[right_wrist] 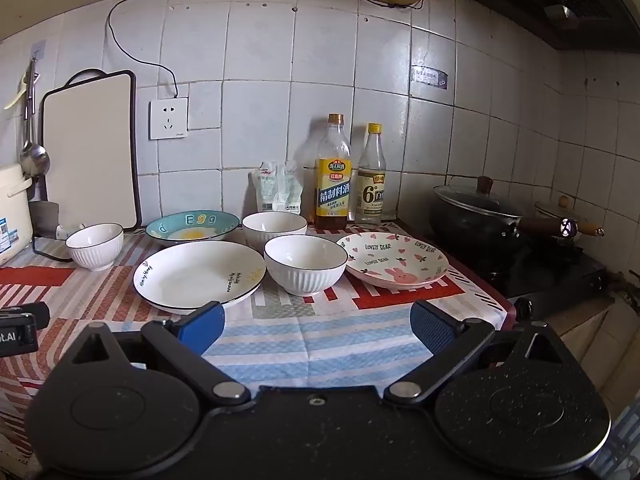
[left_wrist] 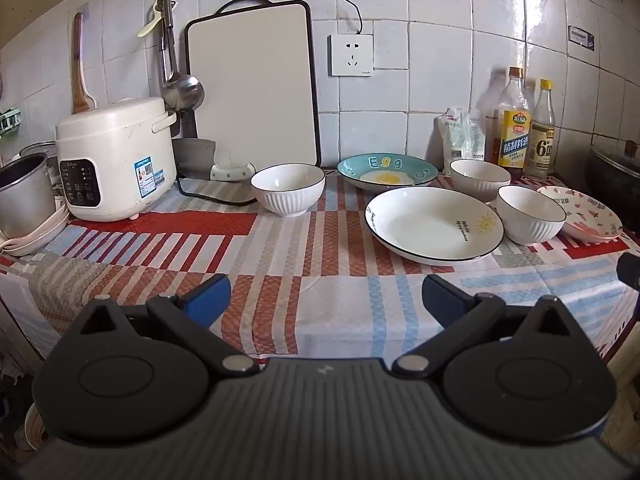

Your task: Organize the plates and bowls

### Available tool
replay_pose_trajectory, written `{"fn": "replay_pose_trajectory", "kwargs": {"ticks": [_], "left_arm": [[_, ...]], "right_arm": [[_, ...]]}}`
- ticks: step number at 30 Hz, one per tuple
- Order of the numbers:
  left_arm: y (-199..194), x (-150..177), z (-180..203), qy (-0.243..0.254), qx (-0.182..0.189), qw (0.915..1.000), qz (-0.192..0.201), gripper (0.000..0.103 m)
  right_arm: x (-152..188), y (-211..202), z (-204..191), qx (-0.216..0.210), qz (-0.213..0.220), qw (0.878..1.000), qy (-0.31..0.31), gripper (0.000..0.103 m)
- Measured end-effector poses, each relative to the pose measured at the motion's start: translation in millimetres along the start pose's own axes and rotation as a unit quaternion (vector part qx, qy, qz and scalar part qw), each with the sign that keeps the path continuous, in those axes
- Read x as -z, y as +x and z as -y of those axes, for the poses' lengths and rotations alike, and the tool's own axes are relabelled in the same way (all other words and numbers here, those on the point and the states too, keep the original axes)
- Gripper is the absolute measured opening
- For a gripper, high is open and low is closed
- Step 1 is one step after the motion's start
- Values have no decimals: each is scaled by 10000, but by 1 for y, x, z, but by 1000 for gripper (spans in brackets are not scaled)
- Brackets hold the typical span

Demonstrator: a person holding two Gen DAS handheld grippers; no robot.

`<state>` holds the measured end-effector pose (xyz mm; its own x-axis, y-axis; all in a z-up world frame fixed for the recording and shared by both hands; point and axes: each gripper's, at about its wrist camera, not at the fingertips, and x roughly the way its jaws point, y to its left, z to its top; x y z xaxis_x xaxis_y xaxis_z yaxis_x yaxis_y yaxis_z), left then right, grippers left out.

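- Grippers: left gripper [left_wrist: 326, 300] and right gripper [right_wrist: 316, 328] both low over the checked cloth [left_wrist: 340, 312], blue fingers spread wide, nothing between them.
- Bowls: three white ribbed ones. Left bowl [left_wrist: 287, 189] alone near the cutting board [left_wrist: 252, 80]; back bowl [left_wrist: 480, 179] in front of the bottles; front bowl [left_wrist: 530, 213] between sun plate [left_wrist: 434, 224] and rabbit plate [left_wrist: 588, 213].
- Plates: sun plate nearest the grippers, egg plate [left_wrist: 386, 171] just behind it, rabbit plate far right, its rim tucked behind the front bowl.
- Left view only: rice cooker [left_wrist: 116, 158] in full, steel pot [left_wrist: 24, 196] beside it, ladle [left_wrist: 182, 88] on the wall, rabbit plate partly hidden.
- Right view only: rabbit plate [right_wrist: 394, 260] in full with "LOVELY BEAR" lettering, lidded wok [right_wrist: 478, 216] on the stove, range hood [right_wrist: 560, 0] above; cooker cut off at the left edge.
- Both views: two bottles [right_wrist: 334, 176], white pouch [right_wrist: 278, 190], wall socket [right_wrist: 169, 118].
- Right view, left edge: dark bit of the left gripper, jaws not shown there.
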<state>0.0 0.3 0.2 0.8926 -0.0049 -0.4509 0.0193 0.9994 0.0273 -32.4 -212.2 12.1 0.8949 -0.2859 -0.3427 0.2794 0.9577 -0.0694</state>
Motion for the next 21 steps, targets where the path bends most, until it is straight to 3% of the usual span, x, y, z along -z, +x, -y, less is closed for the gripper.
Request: {"fn": "replay_pose_trajectory", "kwargs": {"ticks": [21], "left_arm": [[-21,4,7,59,121,9992,365,103]], "right_arm": [[-1,-11,9,43,29,10000,-10,101]]}}
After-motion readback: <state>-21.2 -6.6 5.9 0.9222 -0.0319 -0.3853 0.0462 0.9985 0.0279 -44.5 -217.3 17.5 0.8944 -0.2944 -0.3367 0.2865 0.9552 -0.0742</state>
